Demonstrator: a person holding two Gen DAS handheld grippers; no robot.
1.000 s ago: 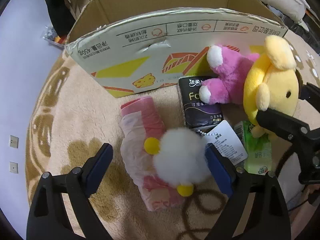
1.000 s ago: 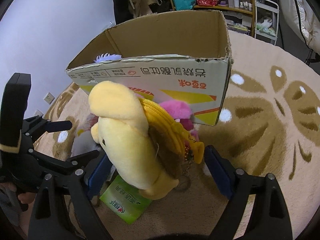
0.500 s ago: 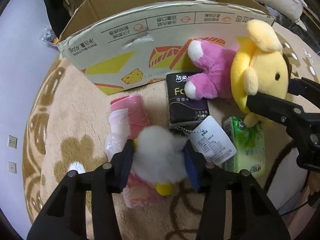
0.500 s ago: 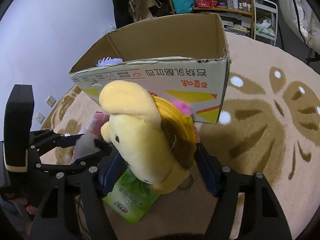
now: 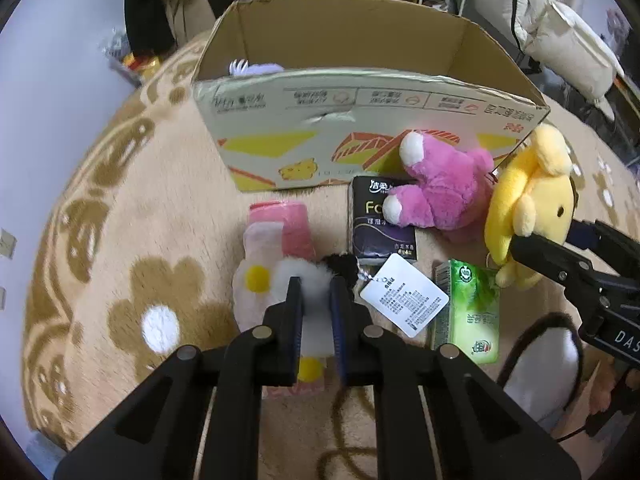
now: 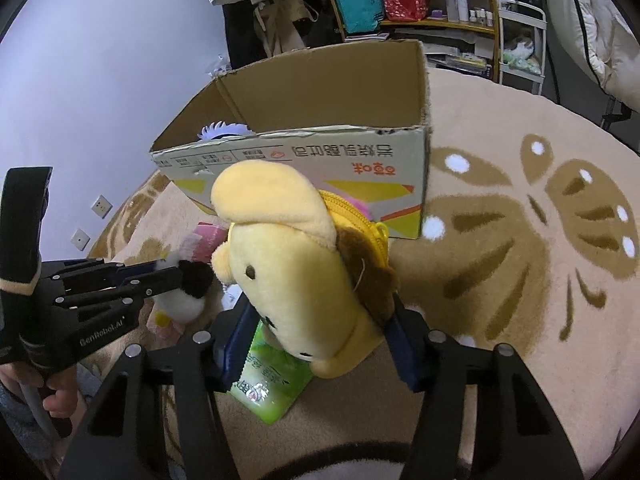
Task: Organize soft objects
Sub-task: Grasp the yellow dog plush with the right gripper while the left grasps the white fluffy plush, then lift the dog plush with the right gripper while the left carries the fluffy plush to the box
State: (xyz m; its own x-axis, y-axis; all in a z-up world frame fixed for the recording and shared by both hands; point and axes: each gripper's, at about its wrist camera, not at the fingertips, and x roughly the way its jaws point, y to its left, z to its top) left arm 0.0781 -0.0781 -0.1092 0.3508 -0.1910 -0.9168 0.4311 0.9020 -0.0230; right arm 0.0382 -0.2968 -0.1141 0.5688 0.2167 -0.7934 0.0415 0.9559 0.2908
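My left gripper (image 5: 316,300) is shut on a white fluffy plush (image 5: 310,288) with yellow pom-poms and a paper tag (image 5: 404,300), held just above a pink wrapped pack (image 5: 280,228). It also shows in the right wrist view (image 6: 176,276). My right gripper (image 6: 316,336) is shut on a yellow plush dog (image 6: 292,256), lifted in front of the open cardboard box (image 6: 320,152). The dog (image 5: 528,208) and box (image 5: 360,112) also show in the left wrist view. A pink plush (image 5: 444,192) lies against the box front.
A black tissue pack (image 5: 380,220) and a green tissue pack (image 5: 468,312) lie on the beige patterned rug (image 5: 120,240). Something purple (image 5: 252,68) sits inside the box. Shelves and hanging clothes stand behind the box (image 6: 400,0). A black and white object (image 5: 536,356) lies at right.
My left gripper closed on the white plush and lifted it a little. My right gripper closed on the yellow dog and raised it; both views rose and now show inside the box.
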